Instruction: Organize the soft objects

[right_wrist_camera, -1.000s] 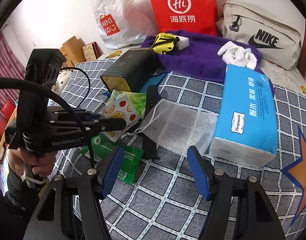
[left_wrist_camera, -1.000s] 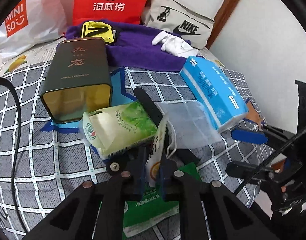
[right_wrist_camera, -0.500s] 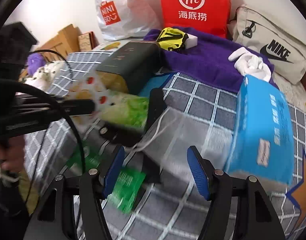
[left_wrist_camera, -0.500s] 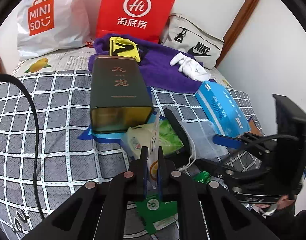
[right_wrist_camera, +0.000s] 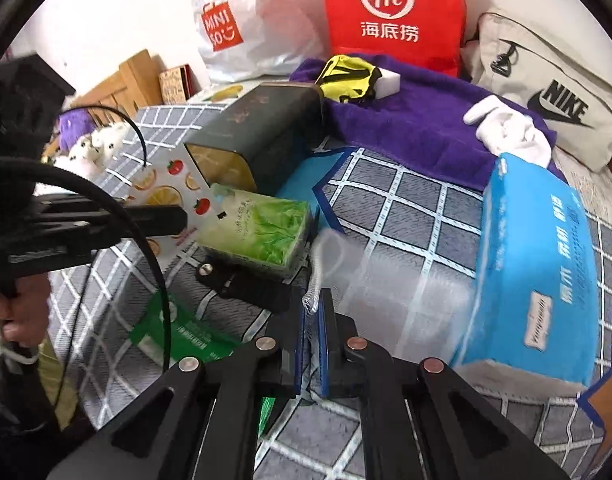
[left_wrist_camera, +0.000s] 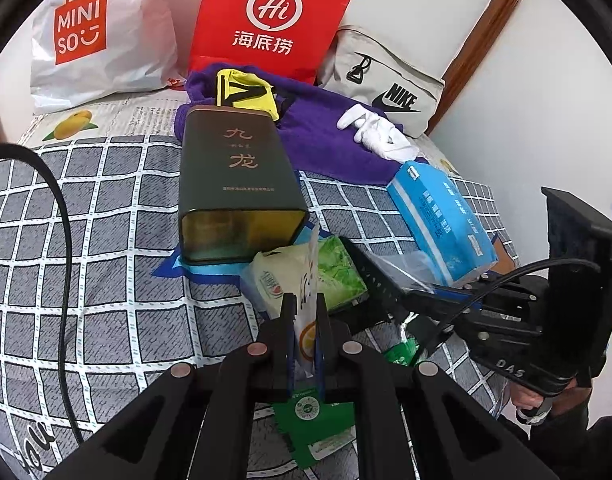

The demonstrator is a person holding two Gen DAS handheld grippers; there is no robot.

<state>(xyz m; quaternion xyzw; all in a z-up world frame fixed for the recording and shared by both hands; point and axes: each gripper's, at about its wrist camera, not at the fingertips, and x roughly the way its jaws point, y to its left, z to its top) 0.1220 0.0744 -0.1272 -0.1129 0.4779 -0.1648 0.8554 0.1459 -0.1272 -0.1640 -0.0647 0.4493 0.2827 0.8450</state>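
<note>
My left gripper (left_wrist_camera: 303, 305) is shut on a flat fruit-print pouch (left_wrist_camera: 307, 322), seen edge-on and held above the checked bedspread (left_wrist_camera: 105, 280). In the right wrist view the pouch (right_wrist_camera: 173, 186) shows its oranges and strawberries, with the left gripper (right_wrist_camera: 181, 219) clamping its lower edge. My right gripper (right_wrist_camera: 312, 309) is shut on the corded edge of a white mesh bag (right_wrist_camera: 390, 284), which lies against a blue tissue pack (right_wrist_camera: 538, 264). A green tissue pack (right_wrist_camera: 265, 232) lies between the two grippers.
A dark green tin (left_wrist_camera: 233, 184) lies on its side behind the green pack. A green sachet (left_wrist_camera: 314, 420) and a black clamp (right_wrist_camera: 245, 286) lie near the front. Behind are a purple towel (left_wrist_camera: 318, 140), a white glove (left_wrist_camera: 382, 136), shopping bags and a Nike pouch (left_wrist_camera: 390, 88).
My right jaws went from wide open to shut on the mesh bag's edge. The left gripper drew back and up a little with the fruit-print pouch.
</note>
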